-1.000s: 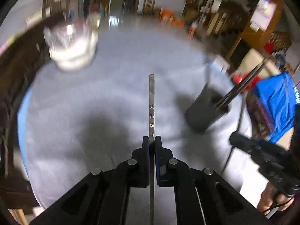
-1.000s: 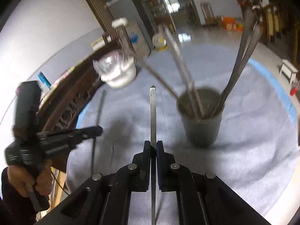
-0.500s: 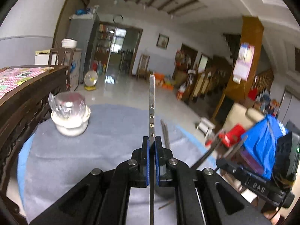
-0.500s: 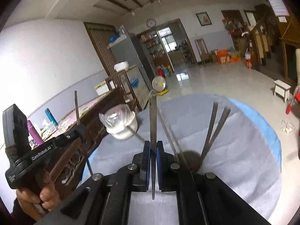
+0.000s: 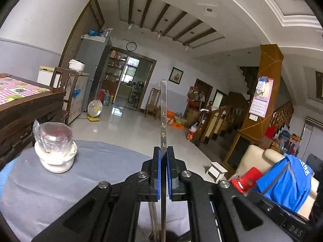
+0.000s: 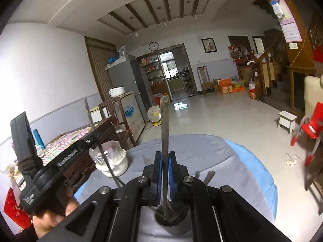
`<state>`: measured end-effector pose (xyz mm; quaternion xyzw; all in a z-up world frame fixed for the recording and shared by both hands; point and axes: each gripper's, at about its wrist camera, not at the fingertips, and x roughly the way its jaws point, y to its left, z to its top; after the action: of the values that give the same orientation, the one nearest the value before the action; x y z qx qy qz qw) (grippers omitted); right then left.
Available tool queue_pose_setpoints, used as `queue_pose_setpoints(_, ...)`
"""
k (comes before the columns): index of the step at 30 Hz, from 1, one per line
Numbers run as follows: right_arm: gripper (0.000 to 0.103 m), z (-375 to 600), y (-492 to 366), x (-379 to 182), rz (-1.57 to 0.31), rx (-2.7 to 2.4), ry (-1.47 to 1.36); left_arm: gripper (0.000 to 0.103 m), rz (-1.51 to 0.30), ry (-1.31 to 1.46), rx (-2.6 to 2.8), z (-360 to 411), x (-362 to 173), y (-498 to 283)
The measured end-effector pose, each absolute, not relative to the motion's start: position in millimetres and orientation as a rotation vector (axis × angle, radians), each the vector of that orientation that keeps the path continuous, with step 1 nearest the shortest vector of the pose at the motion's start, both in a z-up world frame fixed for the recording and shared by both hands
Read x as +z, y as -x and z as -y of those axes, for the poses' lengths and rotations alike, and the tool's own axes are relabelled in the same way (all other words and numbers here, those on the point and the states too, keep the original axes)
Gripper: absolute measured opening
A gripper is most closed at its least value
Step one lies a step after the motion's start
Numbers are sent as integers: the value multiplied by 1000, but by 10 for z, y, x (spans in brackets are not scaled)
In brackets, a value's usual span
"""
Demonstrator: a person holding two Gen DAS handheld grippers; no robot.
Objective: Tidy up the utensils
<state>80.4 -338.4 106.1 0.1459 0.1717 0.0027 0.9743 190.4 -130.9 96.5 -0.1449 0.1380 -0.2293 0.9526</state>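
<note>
My left gripper (image 5: 163,153) is shut on a flat metal utensil (image 5: 163,113) with engraved characters; it stands upright and its lower end reaches down below the jaws. My right gripper (image 6: 165,158) is shut on a second metal utensil (image 6: 164,125), also upright, with its lower end inside the dark round holder (image 6: 171,218) right under the jaws. Other utensil handles (image 6: 209,176) stick out of the holder beside it. The left gripper (image 6: 58,165) and its utensil show at the left of the right wrist view. The right gripper body (image 5: 282,219) shows at the lower right of the left wrist view.
A round table with a grey cloth (image 5: 97,161) over a blue one (image 6: 258,173). A white bowl with a plastic-wrapped glass jar (image 5: 54,149) stands at the table's far left, also in the right wrist view (image 6: 111,159). A dark wooden sideboard (image 5: 24,109) lies left.
Both grippers have tilted up from looking down at the table to looking across the room, each still holding its utensil. The holder moved from ahead of the right gripper to right beneath its jaws.
</note>
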Motion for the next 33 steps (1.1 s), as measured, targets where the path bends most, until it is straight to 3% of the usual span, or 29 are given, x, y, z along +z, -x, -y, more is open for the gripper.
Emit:
queue_pose_setpoints(19, 8, 3652, -886, 539, -518, 18, -380, 6, -410, 180, -424, 1718, 294, -1925)
queue_pose_setpoints(22, 8, 3695, -929, 462, -567, 36, -432, 17, -438, 167, -427, 1681, 302, -1876)
queue_pose_setpoints(24, 8, 3695, -938, 408, -604, 50, -464, 44, -437, 156, -425, 1614, 342, -1786)
queue_pose_setpoints(33, 15, 3686, -786, 298, -624, 66, -545, 72, -435, 71, -409, 1178, 512, -1364)
